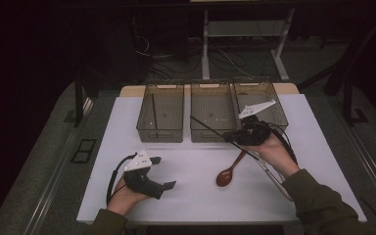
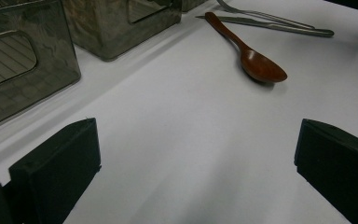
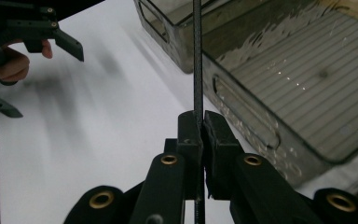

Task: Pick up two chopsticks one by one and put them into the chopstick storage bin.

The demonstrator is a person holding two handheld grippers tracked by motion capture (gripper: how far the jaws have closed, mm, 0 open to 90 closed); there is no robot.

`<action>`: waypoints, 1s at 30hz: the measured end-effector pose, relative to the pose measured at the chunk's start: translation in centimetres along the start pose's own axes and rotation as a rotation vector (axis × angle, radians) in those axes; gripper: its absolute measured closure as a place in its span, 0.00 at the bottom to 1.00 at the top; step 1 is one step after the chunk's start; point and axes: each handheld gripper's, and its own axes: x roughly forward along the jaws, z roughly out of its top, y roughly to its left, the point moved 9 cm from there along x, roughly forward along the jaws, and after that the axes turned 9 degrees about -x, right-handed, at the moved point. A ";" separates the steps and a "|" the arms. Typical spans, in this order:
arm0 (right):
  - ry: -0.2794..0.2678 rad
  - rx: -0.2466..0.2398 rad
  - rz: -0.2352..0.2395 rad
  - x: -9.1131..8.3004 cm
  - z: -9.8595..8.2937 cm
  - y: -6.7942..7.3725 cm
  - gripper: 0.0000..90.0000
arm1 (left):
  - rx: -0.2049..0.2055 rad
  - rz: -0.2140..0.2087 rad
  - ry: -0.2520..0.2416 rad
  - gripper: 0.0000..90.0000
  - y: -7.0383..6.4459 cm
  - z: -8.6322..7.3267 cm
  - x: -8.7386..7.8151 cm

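My right gripper (image 1: 235, 135) (image 3: 202, 122) is shut on a thin black chopstick (image 1: 210, 128) (image 3: 198, 56), held just in front of the middle bin (image 1: 212, 132) (image 3: 247, 109). The stick's far end points up and left over that bin's front wall. My left gripper (image 1: 163, 172) (image 2: 198, 140) rests open near the table's front left, nothing between its fingers. A brown wooden spoon (image 1: 226, 175) (image 2: 256, 63) lies on the white table (image 1: 191, 196) between the hands. Another dark stick (image 1: 154, 110) stands in the left bin (image 1: 159, 134).
Three clear grey bins stand in a row at the back; the right bin (image 1: 274, 105) is behind my right hand. A metal fork (image 2: 265, 16) and knife (image 2: 279, 29) lie beside the spoon, under my right forearm. Table edges drop to dark floor.
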 end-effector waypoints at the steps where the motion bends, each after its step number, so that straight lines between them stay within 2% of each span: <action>1: 0.001 -0.002 0.002 0.1 0.3 -0.1 0.94 | 0.001 0.000 0.000 0.00 0.0 0.0 0.0; 13: 0.001 -0.005 -0.018 2.4 4.2 -1.2 0.94 | 0.008 0.004 0.000 0.00 0.0 -0.1 0.0; 23: 0.012 0.013 -0.034 4.9 6.8 -1.9 0.94 | 0.015 0.000 0.004 0.00 -0.1 0.0 -0.1; 30: 0.024 0.020 -0.054 6.8 8.9 -2.6 0.94 | 0.002 -0.002 -0.011 0.00 -0.1 0.0 0.0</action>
